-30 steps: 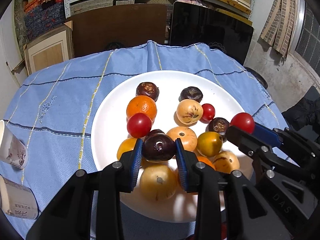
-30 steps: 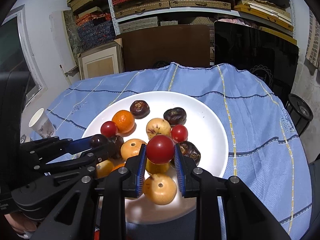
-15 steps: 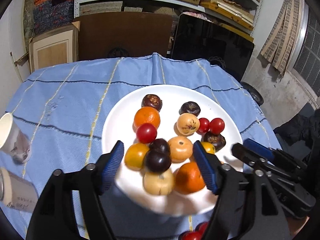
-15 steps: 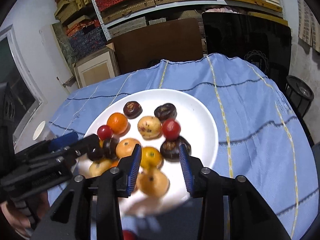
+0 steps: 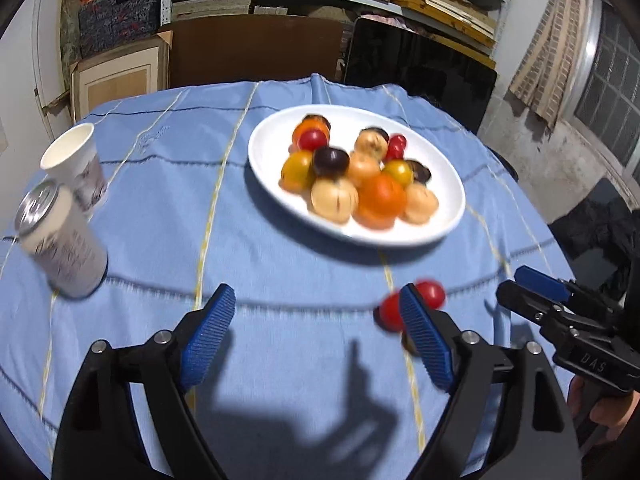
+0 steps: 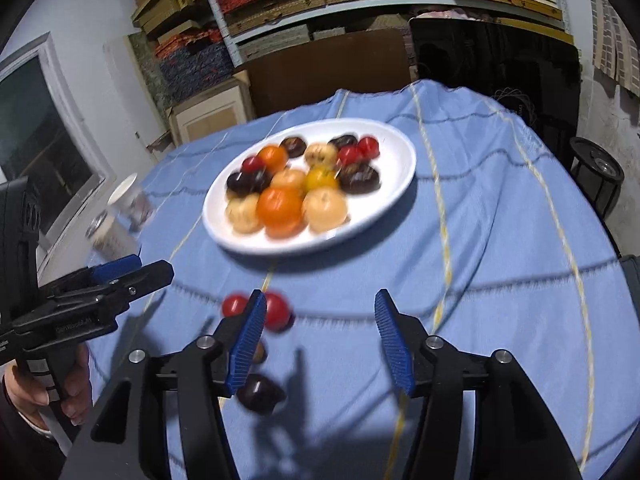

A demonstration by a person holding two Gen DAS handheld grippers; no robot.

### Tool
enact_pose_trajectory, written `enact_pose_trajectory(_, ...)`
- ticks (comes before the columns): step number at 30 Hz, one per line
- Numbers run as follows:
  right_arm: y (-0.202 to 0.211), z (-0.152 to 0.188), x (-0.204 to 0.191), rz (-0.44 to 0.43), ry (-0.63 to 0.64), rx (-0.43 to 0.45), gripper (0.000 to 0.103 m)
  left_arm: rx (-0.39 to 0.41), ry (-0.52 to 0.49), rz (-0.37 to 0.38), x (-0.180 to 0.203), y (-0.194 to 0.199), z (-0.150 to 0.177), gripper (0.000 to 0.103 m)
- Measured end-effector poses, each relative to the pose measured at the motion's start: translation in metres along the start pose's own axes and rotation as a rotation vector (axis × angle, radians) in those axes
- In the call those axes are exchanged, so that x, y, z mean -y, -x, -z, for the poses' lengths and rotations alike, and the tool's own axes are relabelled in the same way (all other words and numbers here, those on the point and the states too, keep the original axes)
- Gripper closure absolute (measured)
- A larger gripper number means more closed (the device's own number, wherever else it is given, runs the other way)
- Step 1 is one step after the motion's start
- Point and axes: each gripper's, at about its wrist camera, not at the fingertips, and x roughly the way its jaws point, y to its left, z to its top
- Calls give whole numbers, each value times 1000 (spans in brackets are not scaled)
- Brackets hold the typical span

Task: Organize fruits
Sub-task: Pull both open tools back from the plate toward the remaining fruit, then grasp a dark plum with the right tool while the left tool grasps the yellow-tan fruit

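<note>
**Fruit sorting: both grippers empty above the cloth**

Shelving stacked with boxes and boards fills the top of both frames. Below it, a round table covered by a blue cloth [image 5: 168, 208] occupies most of each view.

A white plate [image 5: 448, 224] is seen right of centre in the left wrist view and at centre in the right wrist view [image 6: 384, 200]. On it are piled orange, pale, yellow, dark and red fruits, blurred by motion; individual kinds cannot be told with certainty.

At the left edge of the left wrist view, a can [image 5: 60, 240] is set just beside a paper cup [image 5: 74, 164].

The left gripper [image 5: 316, 336] is spread wide at the bottom of its frame, with nothing between its fingers. The right gripper [image 6: 320, 338] is likewise released and empty.

Off the plate, two red tomatoes [image 6: 276, 310] lie on the cloth at lower centre-left of the right wrist view, partly hidden by the gripper's left pad. Two dark fruits [image 6: 258, 392] lie lower still, near the bottom.

Hazards, as judged:
- The loose round fruits may be nudged by a descending finger and rolled toward the table edge.
- Soft tomatoes may be crushed if clamped too hard.
- The plate pile may be toppled if a lower fruit is pulled first.
- The can and cup may be struck by a wide leftward swing.
</note>
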Motion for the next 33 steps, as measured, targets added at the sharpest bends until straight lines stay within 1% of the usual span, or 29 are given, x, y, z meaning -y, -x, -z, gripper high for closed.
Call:
enact_pose_trajectory(4, 0, 19, -23, 11, 78, -31, 46, 16, -17, -25, -1, 10, 18, 20)
enact_pose_trajectory(8, -10, 33, -44, 30, 151, -75, 46, 27, -46, -51, -3, 9, 24, 20)
enact_pose_trajectory(11, -20, 39, -57, 62, 192, -102, 47, 24, -45, -42, -8, 6, 22, 20)
enact_pose_trajectory(12, -24, 41, -59, 69, 201, -111, 48, 23, -42, -40, -9, 5, 21, 20)
enact_pose_trajectory(14, -31, 44, -62, 77, 210, -129, 56, 23, -39, -37, -12, 5, 22, 19)
enact_pose_trajectory(15, -33, 45, -63, 97, 222, -132, 67, 22, -36, -35, -13, 4, 22, 19)
enact_pose_trajectory(16, -34, 47, -64, 119, 237, -125, 70, 19, -29, -32, -14, 3, 22, 19)
enact_pose_trajectory(18, -32, 49, -64, 107, 251, -109, 71, 9, -17, -27, -17, 0, 22, 19)
enact_pose_trajectory(21, -25, 48, -51, 91, 213, -79, 71, -15, -7, -9, -17, -6, 24, 19)
enact_pose_trajectory(23, -21, 45, -34, 53, 144, -60, 71, -37, -2, 11, -13, -11, 26, 19)
enact_pose_trajectory(26, -18, 42, -14, 21, 64, -51, 71, -56, -10, -10, -4, -17, 30, 19)
enact_pose_trajectory(29, -11, 37, -8, 30, 59, -10, 71, -66, -43, -17, 13, -18, 33, 19)
enact_pose_trajectory(33, 1, 34, -4, 78, 66, 27, 71, -87, -77, -13, 37, -21, 34, 19)
